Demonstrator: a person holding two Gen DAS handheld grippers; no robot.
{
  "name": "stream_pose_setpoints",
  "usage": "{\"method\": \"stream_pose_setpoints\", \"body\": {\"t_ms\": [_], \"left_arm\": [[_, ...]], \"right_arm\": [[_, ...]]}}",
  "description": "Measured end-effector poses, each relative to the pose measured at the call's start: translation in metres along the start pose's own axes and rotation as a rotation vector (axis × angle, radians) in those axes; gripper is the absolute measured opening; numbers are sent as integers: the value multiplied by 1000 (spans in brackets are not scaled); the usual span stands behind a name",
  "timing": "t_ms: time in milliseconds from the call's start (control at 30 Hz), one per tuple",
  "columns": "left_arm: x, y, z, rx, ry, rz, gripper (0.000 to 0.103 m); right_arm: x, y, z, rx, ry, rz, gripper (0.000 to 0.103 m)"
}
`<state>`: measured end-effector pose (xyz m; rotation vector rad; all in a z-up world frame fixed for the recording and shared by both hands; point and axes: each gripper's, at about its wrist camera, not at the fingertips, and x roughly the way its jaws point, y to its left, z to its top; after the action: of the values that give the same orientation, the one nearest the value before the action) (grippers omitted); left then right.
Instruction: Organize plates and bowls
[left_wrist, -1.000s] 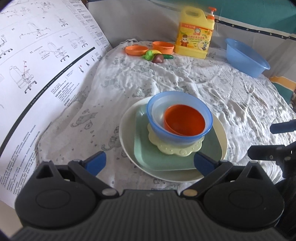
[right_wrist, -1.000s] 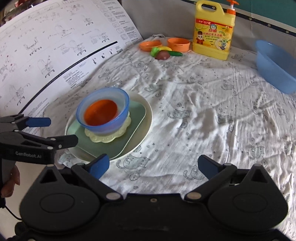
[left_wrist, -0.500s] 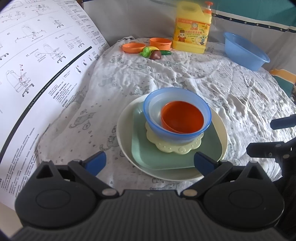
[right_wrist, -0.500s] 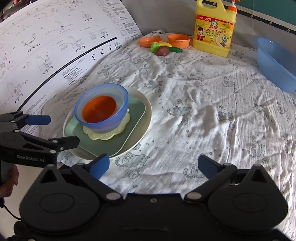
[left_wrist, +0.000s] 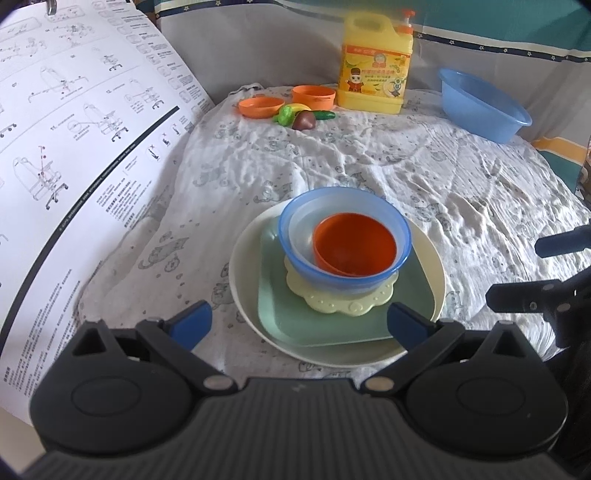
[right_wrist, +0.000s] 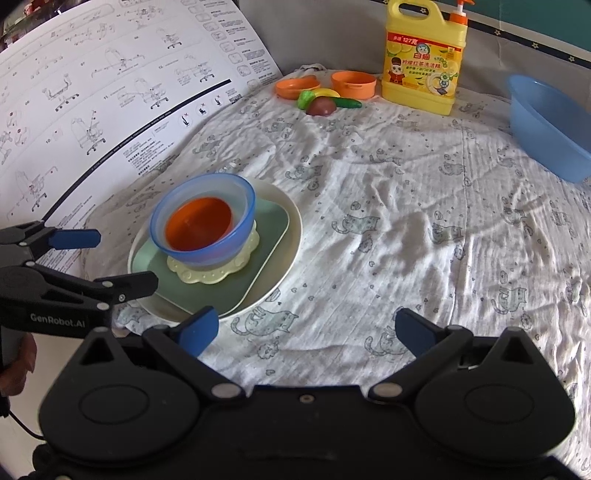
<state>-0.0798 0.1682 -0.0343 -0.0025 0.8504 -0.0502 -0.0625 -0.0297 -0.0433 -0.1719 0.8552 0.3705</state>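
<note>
Both grippers have drawn back a little from the stack since a second ago; nothing on the cloth (right_wrist: 388, 229) has shifted. The orange bowl (left_wrist: 354, 245) sits inside a clear bowl nested in the blue bowl (left_wrist: 400, 236), on a yellow doily (left_wrist: 343, 301), green tray (left_wrist: 280, 314) and cream plate (left_wrist: 243, 280). Left gripper (left_wrist: 297, 323) and right gripper (right_wrist: 308, 330) both gape wide, holding nothing. Far back stand a soap jug (right_wrist: 423, 59), orange dishes (right_wrist: 352, 85), toy food (right_wrist: 321, 103) and a blue basin (right_wrist: 546, 125). A manual sheet (right_wrist: 110, 92) leans at left.
</note>
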Motion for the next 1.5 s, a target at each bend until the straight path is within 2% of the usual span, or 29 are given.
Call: {"method": "stream_pose_setpoints", "body": {"t_ms": [833, 1100, 1200, 1500], "left_arm": [[5, 2, -3, -24, 32, -11, 103], [5, 1, -4, -9, 37, -51, 103], [5, 0, -5, 1, 38, -30, 103], [2, -3, -2, 25, 28, -28, 103]], "right_arm": [[-4, 5, 0, 31, -10, -18, 103], [-4, 7, -2, 30, -6, -13, 103], [-4, 7, -1, 32, -6, -15, 103], [-6, 7, -3, 34, -13, -11, 103]]}}
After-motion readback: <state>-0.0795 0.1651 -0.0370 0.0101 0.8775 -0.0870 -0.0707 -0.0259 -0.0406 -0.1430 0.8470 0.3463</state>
